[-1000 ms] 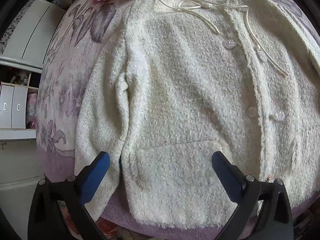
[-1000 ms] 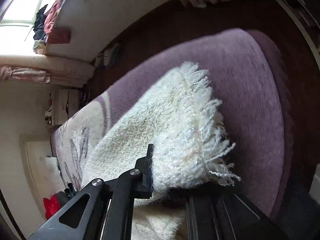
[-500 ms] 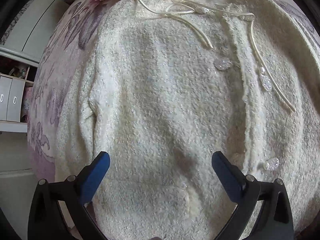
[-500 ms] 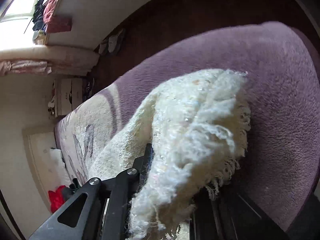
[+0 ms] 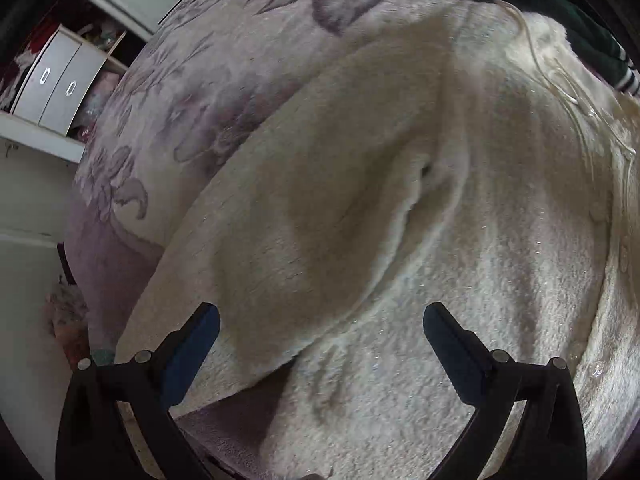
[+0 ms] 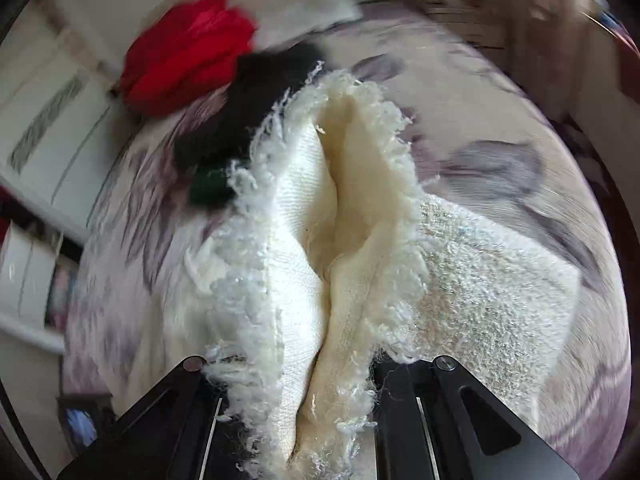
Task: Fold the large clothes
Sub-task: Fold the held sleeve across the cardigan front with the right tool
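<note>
While the floral bedspread covers the whole bed, the cream fluffy jacket lies spread on it, with one sleeve folded over its body. Behind it, near the bed's far edge, lie a red garment and a dark green one. The left gripper hangs above the jacket, jaws wide apart and holding nothing. The right gripper is closed tight on the jacket's fringed edge, which stands up bunched between the jaws
</note>
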Available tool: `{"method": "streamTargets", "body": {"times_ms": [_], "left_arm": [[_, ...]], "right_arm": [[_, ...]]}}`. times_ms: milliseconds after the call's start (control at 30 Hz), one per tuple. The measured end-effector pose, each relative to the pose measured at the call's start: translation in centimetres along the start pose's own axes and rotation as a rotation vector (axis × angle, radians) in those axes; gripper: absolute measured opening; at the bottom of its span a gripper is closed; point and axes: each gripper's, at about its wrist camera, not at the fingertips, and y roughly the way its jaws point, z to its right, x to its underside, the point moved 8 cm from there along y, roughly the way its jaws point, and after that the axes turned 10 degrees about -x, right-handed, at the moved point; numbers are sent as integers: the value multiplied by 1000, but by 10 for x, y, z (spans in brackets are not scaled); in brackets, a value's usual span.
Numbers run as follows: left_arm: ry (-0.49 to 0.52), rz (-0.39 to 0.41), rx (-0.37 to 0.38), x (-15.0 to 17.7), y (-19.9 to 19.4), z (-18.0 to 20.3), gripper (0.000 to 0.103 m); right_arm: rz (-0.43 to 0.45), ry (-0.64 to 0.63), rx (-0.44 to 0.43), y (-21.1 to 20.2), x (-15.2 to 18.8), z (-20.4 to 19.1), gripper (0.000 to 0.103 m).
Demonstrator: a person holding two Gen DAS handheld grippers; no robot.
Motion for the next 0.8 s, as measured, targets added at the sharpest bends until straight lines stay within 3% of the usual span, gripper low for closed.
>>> {"method": "streamTargets", "body": {"times_ms": [100,200,267,333,367,400,467,567,633,733,800], "left_arm": [[-30,-32,-13,12,12,-20,103],[-45,-55,-13,21,19,-32,103],[-43,-50,-14,24,18,-35,103],[-33,-40,-8,23,14,-36,103],[-30,-31,2,22,11,-37,103],[-26,-22,14,19,7,-36,103],[-19,5,34,12,-3,-32,103],[-12,46,77,-5,-21,-22,103],[-9,74,100,-18,-35,-12,103],[6,123,126,-37,-51,4,103],[32,148,135,-47,-57,19,103]], "right_arm": [[-195,-286,23,91,30,-83,9],[-355,-310,30,146,74,-105,12],[-401,-226,-40,154,84,-100,27],[-394,-63,-171,137,81,-88,64],[-369,11,-231,121,80,-78,71],[-326,86,-278,100,76,-65,76],[-236,222,-309,54,72,-24,76],[-189,495,-248,0,97,67,76],[-206,660,-265,-16,118,122,76],[-192,809,-225,-27,150,187,76],[-156,970,-344,-17,159,222,76]]}}
